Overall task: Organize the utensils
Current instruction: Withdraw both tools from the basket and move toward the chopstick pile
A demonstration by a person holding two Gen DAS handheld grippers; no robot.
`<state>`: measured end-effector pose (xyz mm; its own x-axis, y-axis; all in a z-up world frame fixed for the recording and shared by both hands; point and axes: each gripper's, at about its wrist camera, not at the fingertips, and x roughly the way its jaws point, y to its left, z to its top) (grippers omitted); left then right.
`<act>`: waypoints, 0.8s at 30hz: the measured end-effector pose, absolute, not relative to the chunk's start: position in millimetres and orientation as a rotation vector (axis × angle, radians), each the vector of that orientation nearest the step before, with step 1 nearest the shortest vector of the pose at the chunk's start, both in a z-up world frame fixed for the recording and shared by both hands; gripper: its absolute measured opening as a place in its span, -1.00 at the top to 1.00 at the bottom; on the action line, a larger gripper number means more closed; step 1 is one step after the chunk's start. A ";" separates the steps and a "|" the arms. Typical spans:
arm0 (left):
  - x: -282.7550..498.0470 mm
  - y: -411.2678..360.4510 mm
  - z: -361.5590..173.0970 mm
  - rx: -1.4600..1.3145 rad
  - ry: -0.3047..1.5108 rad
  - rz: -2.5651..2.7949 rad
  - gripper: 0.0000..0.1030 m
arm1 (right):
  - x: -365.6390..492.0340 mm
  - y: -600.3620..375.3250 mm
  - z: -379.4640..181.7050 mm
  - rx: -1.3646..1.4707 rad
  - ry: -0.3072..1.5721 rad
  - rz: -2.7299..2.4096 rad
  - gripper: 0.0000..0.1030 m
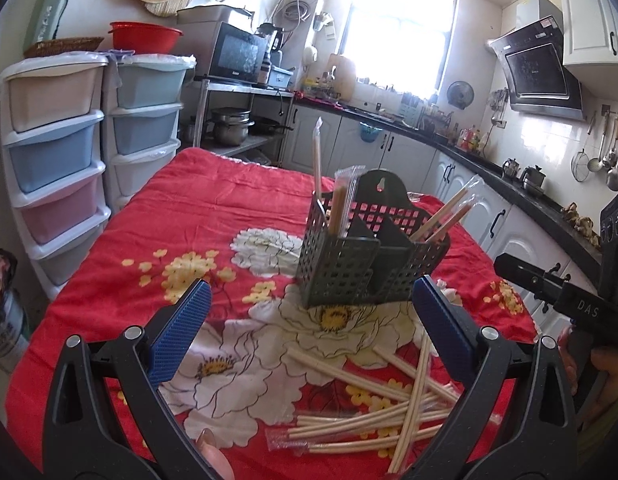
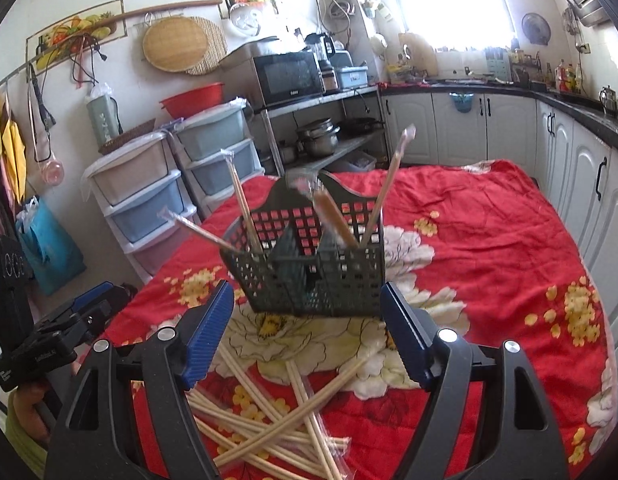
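Note:
A dark perforated utensil caddy stands on the red floral tablecloth; it also shows in the right wrist view. Several plastic-wrapped chopsticks lean in its left and right compartments. A loose pile of wrapped chopsticks lies in front of it, also in the right wrist view. My left gripper is open and empty above the pile, facing the caddy. My right gripper is open and empty above the pile, just short of the caddy.
Stacked plastic drawer units stand beyond the table's left edge. A metal shelf with a microwave and pots is behind. White cabinets and a dark counter run along the right. The right gripper's body shows at the right.

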<state>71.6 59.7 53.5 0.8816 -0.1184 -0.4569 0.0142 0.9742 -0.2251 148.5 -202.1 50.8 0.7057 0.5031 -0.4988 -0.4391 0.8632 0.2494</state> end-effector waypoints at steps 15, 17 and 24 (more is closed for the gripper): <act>63.1 67.1 28.2 -0.206 0.545 -0.032 -0.80 | 146.0 -197.4 30.6 0.076 0.646 0.515 -0.41; 61.4 68.2 22.6 -0.205 0.560 -0.029 -0.80 | 147.0 -198.1 27.3 0.076 0.658 0.512 -0.41; 56.1 70.9 1.4 -0.219 0.619 -0.042 -0.80 | 149.7 -197.9 17.2 0.083 0.697 0.503 -0.41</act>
